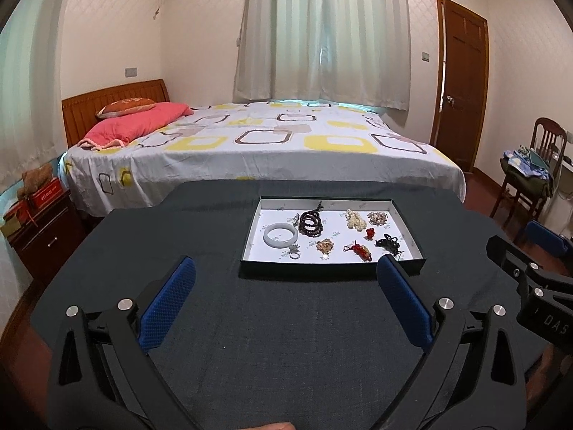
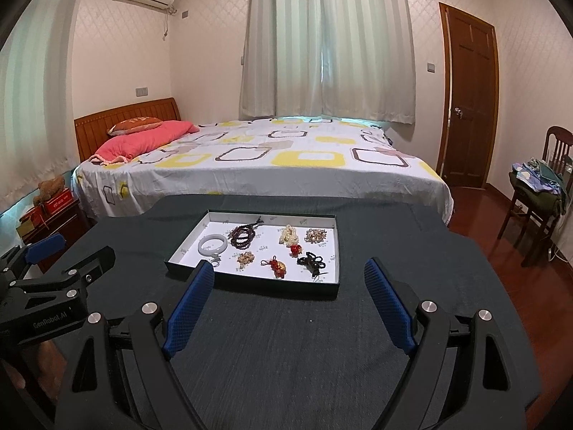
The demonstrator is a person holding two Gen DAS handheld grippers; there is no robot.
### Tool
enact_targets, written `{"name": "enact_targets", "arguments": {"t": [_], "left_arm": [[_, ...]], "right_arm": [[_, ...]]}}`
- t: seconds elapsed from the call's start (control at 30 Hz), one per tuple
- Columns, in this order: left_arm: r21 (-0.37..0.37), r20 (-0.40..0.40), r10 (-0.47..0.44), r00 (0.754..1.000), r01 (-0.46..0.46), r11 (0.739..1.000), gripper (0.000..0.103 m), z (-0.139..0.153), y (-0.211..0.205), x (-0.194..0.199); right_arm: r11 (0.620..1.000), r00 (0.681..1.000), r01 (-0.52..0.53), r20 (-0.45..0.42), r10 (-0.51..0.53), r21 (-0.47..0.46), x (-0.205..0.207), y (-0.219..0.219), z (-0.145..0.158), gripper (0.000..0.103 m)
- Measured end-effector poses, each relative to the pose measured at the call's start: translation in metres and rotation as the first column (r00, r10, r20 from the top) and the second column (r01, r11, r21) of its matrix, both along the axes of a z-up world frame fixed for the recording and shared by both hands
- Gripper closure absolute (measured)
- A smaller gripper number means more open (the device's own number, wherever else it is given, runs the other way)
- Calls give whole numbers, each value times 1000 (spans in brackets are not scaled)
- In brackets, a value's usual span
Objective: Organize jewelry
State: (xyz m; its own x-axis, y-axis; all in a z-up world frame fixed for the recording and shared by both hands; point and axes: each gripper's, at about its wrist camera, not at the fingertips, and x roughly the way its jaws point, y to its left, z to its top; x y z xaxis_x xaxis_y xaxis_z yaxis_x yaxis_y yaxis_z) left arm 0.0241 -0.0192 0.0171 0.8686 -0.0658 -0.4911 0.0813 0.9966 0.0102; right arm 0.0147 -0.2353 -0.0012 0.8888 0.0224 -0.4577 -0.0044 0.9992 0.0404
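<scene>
A shallow black tray (image 1: 331,270) (image 2: 250,285) with a white floor lies on the dark table. In it are a white bangle (image 1: 281,237) (image 2: 213,244), a dark bead bracelet (image 1: 311,222) (image 2: 245,234), a cream bead cluster (image 1: 355,219) (image 2: 289,235), a red knot charm (image 1: 360,251) (image 2: 276,264), a black cord piece (image 1: 388,243) (image 2: 311,262) and other small pieces. My left gripper (image 1: 286,268) hovers open in front of the tray with nothing between its blue pads. My right gripper (image 2: 289,270) is open and holds nothing, just short of the tray's near edge.
The dark cloth-covered table (image 1: 272,340) (image 2: 286,340) stretches toward me. Behind it stands a bed (image 1: 258,150) with a patterned sheet. A wooden nightstand (image 1: 46,236) is at the left. At the right, a chair (image 2: 537,193) piled with clothes stands near a brown door (image 2: 469,100).
</scene>
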Motion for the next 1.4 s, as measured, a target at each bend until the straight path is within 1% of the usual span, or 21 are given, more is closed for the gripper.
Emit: {"name": "enact_targets", "arguments": {"t": [0.4,0.67,0.9,1.0,1.2,1.3,1.4], "left_arm": [[33,13,8,1000,-9,999,4,-1,-2,-3],[35,14,-5,1000,5,999,4,-1,-3,-3],[24,8,-22,1000,22,999,4,-1,-3,-1],[1,7,-25,1000,25,1000,4,-2,-1,0],[0,-1,4,1000,-4,1000,4,-4,5,5],[-18,-9,16,1000,-16,1000,4,-5,11,9],[-20,-21,29,999,-30,999,4,-9,14,12]], "right_arm": [[1000,1000,-1,0,1,0,-1,-1,0,20],[1000,1000,-1,-1,1,-1,-1,-1,0,20],[1000,1000,-1,0,1,0,-1,-1,0,20],[1000,1000,-2,-2,2,0,-1,-1,0,20],[1000,1000,-4,-4,4,-1,-3,2,-3,20],[1000,1000,-4,-6,4,-1,-4,3,-5,20],[1000,1000,-3,-10,3,1,-4,4,-8,20]]}}
